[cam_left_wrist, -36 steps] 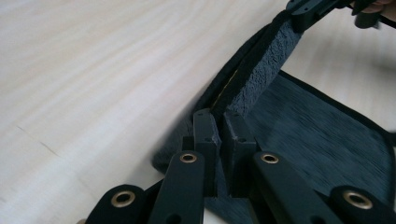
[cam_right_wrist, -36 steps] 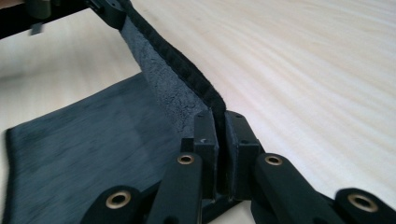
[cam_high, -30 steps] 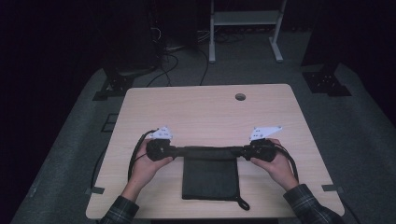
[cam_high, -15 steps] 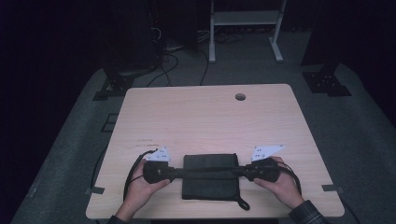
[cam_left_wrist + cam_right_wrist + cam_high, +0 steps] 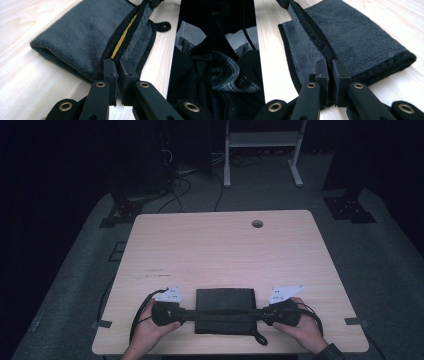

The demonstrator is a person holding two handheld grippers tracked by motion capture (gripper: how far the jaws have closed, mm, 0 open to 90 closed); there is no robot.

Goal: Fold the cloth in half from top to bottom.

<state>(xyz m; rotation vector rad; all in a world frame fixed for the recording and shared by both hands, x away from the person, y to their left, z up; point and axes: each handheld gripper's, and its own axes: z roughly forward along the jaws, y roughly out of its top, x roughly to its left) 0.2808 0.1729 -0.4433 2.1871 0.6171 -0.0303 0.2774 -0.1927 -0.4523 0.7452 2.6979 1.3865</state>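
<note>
A dark grey fleecy towel [image 5: 225, 297] lies folded near the table's front edge. One black-hemmed edge of it is stretched taut across its middle between my two grippers. My left gripper [image 5: 187, 314] is shut on the left end of that hem; in the left gripper view the jaws [image 5: 117, 72] pinch the hem, which shows a yellow strip [image 5: 123, 37]. My right gripper [image 5: 260, 313] is shut on the right end, and its jaws [image 5: 329, 72] pinch the towel [image 5: 352, 32] hem. A hanging loop [image 5: 260, 338] trails at the towel's front right corner.
The light wooden table [image 5: 220, 250] has a cable hole [image 5: 257, 223] at the back right. Both hands rest close to its front edge. A white metal frame [image 5: 260, 140] and cables stand on the dark floor behind.
Both hands have drawn toward the person, carrying the held hem from the towel's far side to over its middle. The grips have not changed.
</note>
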